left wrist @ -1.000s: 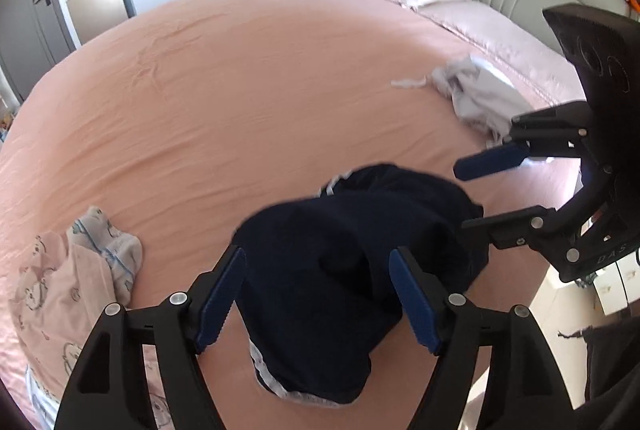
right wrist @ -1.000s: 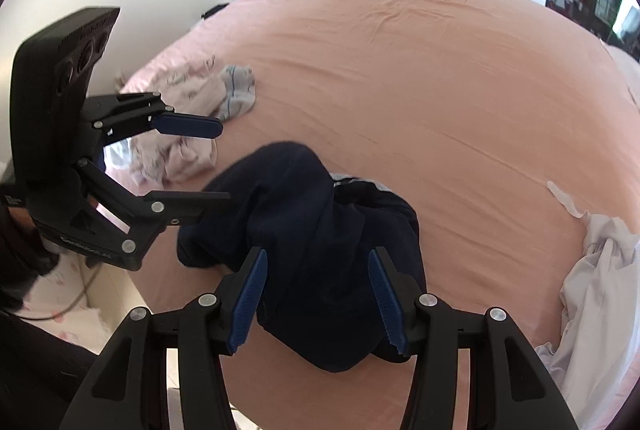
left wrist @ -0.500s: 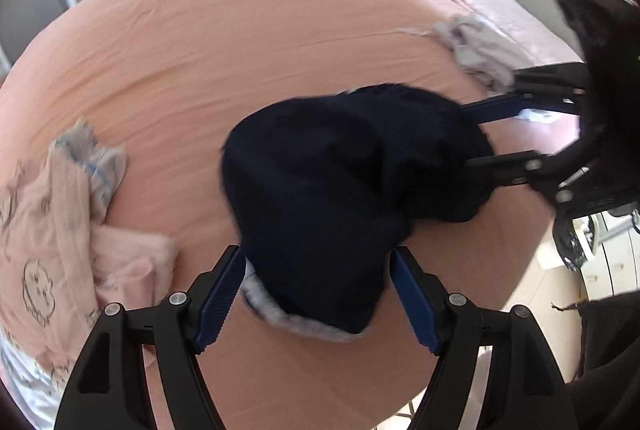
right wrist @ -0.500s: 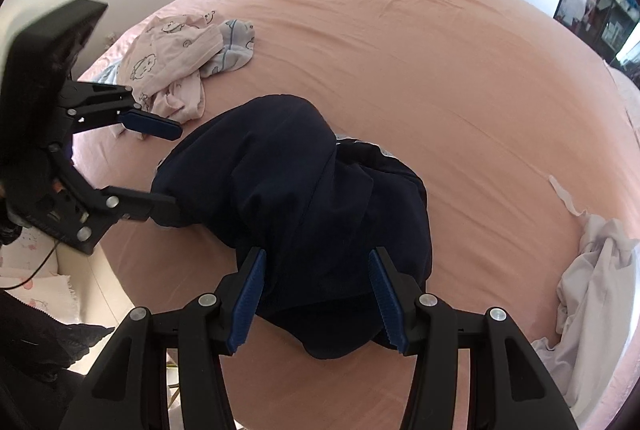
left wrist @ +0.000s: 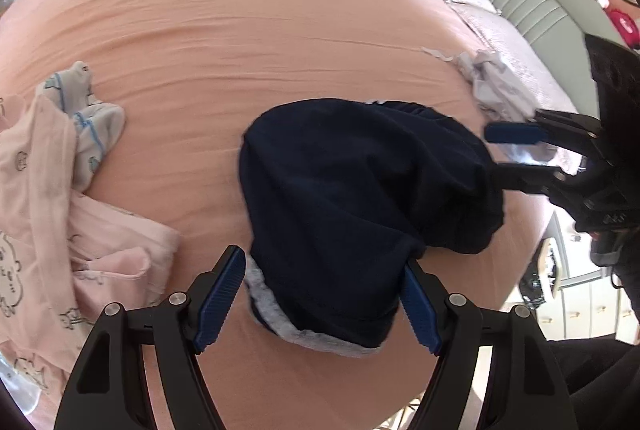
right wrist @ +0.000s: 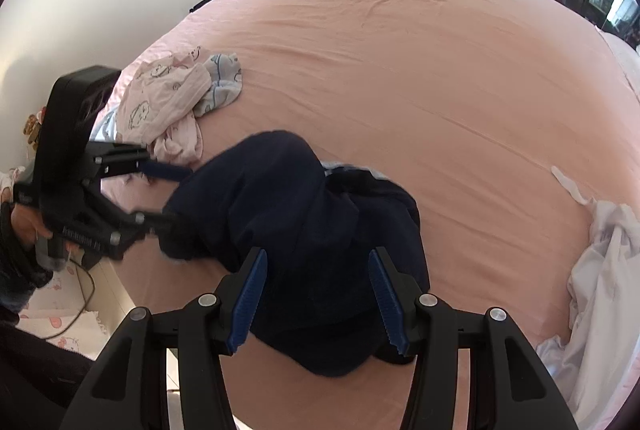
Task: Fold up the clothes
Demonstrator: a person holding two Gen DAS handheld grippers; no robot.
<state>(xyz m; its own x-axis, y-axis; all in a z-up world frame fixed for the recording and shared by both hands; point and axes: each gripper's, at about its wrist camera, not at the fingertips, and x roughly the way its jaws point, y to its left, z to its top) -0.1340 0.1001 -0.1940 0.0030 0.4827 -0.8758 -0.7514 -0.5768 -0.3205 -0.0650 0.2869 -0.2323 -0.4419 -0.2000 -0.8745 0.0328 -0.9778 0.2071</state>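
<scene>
We see the navy garment [left wrist: 360, 197] bunched near the bed [left wrist: 240, 9] edge. Our left gripper [left wrist: 320, 294] straddles its hem with fingers spread. Our right gripper [right wrist: 316, 294] is also spread over the cloth. Folds hide whether any pad touches fabric. The pink clothes [left wrist: 36, 189] are cut off by the frame.

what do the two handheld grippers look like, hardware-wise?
Both match: the left gripper and right gripper have black plastic linkage arms with silver pivot bolts and ribbed blue pads. Each carries a boxy black housing; white lettering on the body is too blurred to read.
</scene>
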